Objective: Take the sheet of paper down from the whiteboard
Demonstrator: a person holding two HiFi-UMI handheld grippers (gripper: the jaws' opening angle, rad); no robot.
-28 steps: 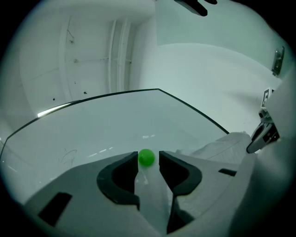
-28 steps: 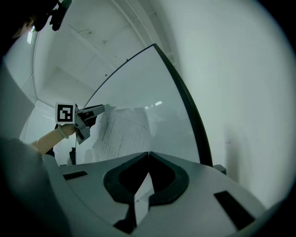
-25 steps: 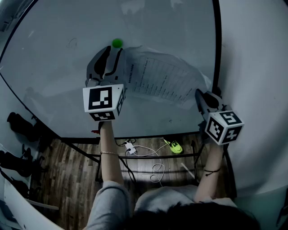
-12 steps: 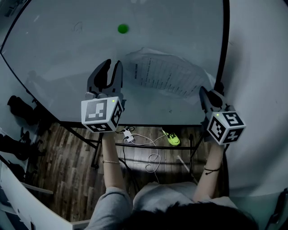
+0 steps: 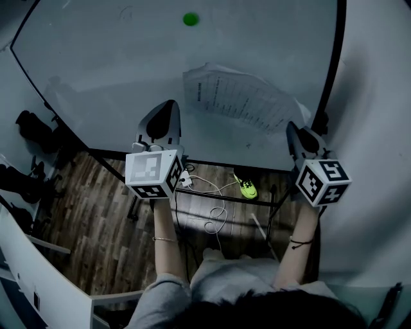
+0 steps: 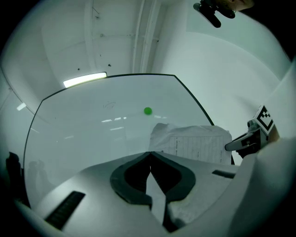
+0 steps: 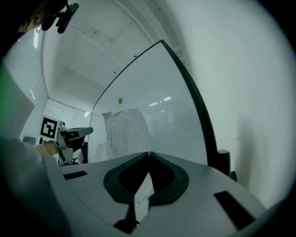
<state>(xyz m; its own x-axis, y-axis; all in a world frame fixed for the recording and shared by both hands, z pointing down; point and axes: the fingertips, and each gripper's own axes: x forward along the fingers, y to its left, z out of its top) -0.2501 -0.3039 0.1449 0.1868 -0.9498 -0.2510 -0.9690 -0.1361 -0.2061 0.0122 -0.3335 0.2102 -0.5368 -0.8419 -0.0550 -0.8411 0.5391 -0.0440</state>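
In front of the large glossy whiteboard with black frame [image 5: 115, 71], the take-down step is judged nearly done. At the left, the left gripper [image 5: 169, 106] is seen low before the board. Its jaws have just been closing and are now clenched, w/ nothing between them. Higher up, the small round green magnet [image 5: 190, 19] is seen on bare board, well apart from the paper, so no pin is seen on the paper. The white printed sheet of paper [image 5: 237, 103] is found crumpled against the board, right of centre. Its lower right corner is clamped in the right gripper [image 5: 291, 128], jaws pressed on it.

Nxt move, as judged: the sheet is to be drawn off the board, i.e. toward the person, w/o tearing.

Room: much bare board is offered at left. At right, the black frame bar [image 5: 329, 77] and the pale wall [image 5: 376, 96] are near, so little margin is given there.
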